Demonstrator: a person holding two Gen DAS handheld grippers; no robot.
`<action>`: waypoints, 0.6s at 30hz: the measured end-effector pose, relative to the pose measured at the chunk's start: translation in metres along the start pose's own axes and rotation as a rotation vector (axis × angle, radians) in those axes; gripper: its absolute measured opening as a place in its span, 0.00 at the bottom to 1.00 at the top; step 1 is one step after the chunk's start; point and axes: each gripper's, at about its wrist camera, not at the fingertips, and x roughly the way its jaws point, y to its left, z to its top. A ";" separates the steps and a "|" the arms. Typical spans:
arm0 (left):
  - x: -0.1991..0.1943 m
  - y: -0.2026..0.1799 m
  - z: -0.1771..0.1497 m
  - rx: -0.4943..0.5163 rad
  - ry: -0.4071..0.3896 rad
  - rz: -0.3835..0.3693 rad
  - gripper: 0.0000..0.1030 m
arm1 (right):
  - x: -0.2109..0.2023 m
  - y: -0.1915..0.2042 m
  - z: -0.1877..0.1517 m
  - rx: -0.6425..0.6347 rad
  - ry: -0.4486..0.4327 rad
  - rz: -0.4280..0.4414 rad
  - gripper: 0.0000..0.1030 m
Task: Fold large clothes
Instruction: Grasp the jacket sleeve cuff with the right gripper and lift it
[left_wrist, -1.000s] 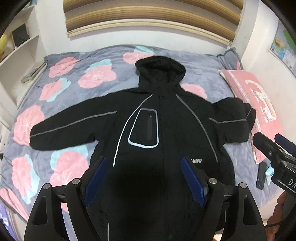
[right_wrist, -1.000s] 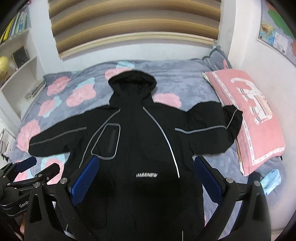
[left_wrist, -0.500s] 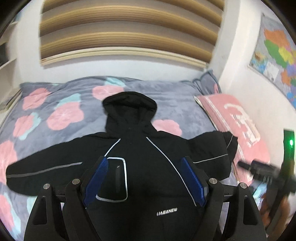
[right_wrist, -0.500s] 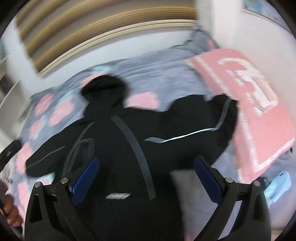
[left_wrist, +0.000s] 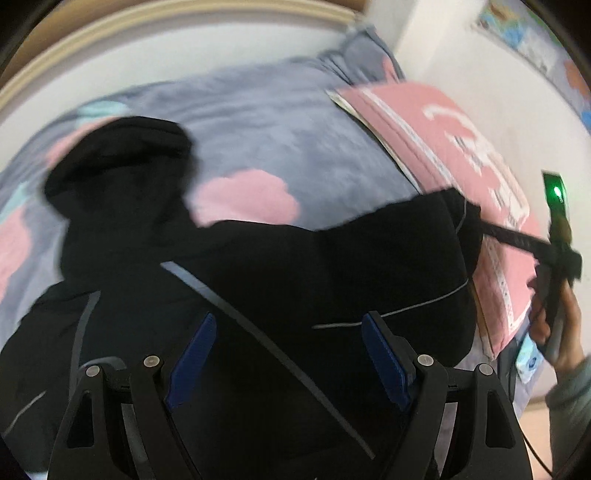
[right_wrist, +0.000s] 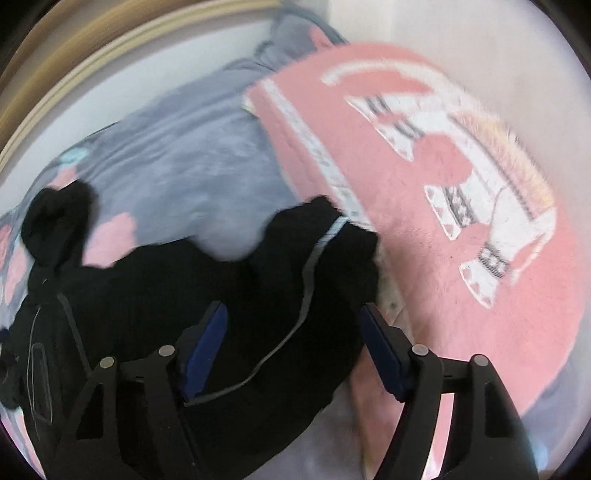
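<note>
Jacket (left_wrist: 295, 295) lies spread across the flowered bedspread (left_wrist: 277, 129).

Black hooded jacket (left_wrist: 280, 295) with grey piping is lying face up, spread flat on the bed; hood (left_wrist: 122, 162) pointing away, one sleeve (right_wrist: 317, 266) bunching against pink pillow.

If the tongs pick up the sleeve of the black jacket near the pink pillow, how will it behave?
The sleeve is probably floppy: it lies crumpled and bent on the bedspread. The black jacket looks bulky, so the body may drag behind. Both tongs, right and left, are open.
</note>
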 end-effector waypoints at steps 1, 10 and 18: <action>0.014 -0.009 0.004 0.019 0.019 -0.008 0.80 | 0.007 -0.006 0.002 0.010 0.010 0.005 0.74; 0.087 -0.055 0.015 0.146 0.115 -0.049 0.80 | 0.067 0.000 0.020 -0.051 0.065 0.035 0.16; 0.104 -0.079 0.020 0.167 0.127 -0.107 0.80 | -0.082 -0.051 0.015 0.042 -0.245 -0.138 0.15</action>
